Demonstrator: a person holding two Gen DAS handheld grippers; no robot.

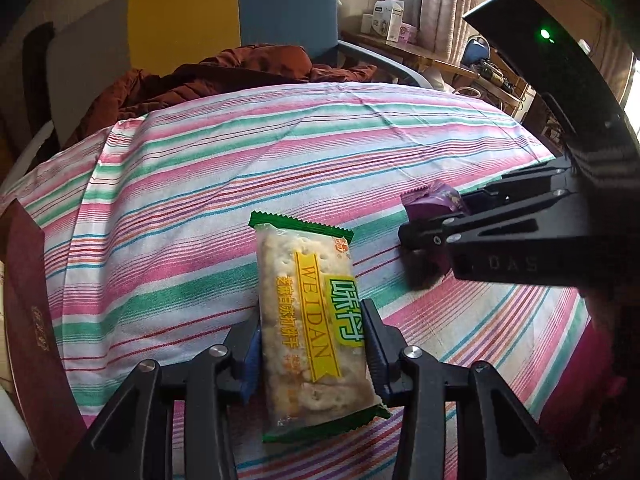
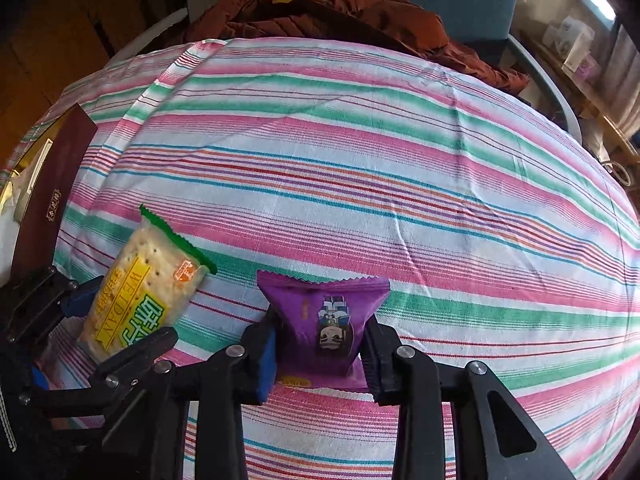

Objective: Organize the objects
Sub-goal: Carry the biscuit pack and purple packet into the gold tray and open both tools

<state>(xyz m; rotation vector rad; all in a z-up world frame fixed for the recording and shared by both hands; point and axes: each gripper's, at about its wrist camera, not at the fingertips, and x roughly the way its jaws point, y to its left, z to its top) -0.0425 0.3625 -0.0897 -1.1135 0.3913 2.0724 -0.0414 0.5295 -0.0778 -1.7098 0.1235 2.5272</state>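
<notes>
Left hand-held gripper (image 1: 312, 344) clamped tight on the green-edged cracker packet (image 1: 310, 320), right hand-held gripper (image 2: 320, 348) pinching the purple snack pouch (image 2: 326, 320) just beside it, both low over the striped cloth (image 2: 360, 168), maroon box (image 2: 52, 192) off left

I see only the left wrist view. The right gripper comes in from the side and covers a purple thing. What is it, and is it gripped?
Observer: A purple snack packet with a cartoon figure; the right gripper is shut on it.
Operator: Is its far edge visible to you?
Observer: Yes, a serrated seal points away over the striped cloth.
Operator: Is the dark red box closed?
Observer: It looks open: a gold inner rim shows on its left.
</notes>
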